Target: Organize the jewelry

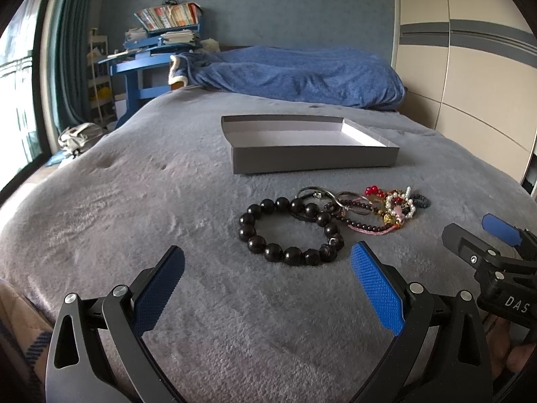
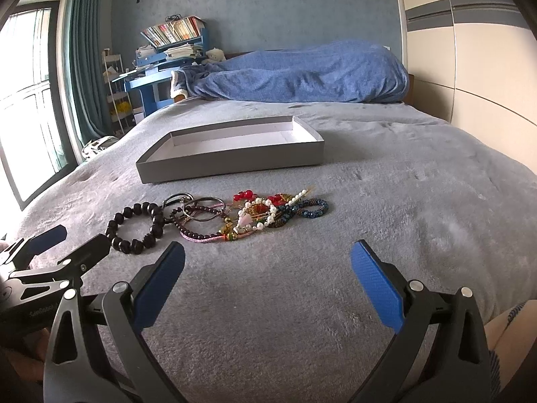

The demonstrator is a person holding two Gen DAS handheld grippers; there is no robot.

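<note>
On the grey plush bed cover (image 1: pixel 141 221), a heap of jewelry lies just in front of a shallow grey box (image 1: pixel 312 149) whose white inside holds nothing. Nearest the left gripper (image 1: pixel 268 268) is a bracelet of large black beads (image 1: pixel 290 231), lying flat in a ring; its far side touches a tangle of thin metal bangles (image 1: pixel 322 198) and a strand of small dark red beads (image 1: pixel 365 221). Further to the right the heap runs on into red beads (image 1: pixel 372 190), a pearl string (image 1: pixel 399 201) and a pink cord (image 1: pixel 372 231), all overlapping so that single pieces are hard to separate. From the right wrist view a dark blue beaded bracelet (image 2: pixel 312 208) closes the heap at its right end. Both tools hang above the cover, short of the jewelry and touching none of it. The left gripper has its jaws spread wide, the blue pads (image 1: pixel 376 288) well apart with only cover between them, and the black bracelet lies just beyond their tips. The right gripper (image 2: pixel 268 268) likewise stands with jaws wide apart and nothing between them, the heap a little ahead and to its left. Each tool shows at the edge of the other's view. At the head of the bed lies a rumpled blue blanket (image 2: pixel 302 74), with a blue desk (image 2: pixel 157 77) piled with books beside it.
</note>
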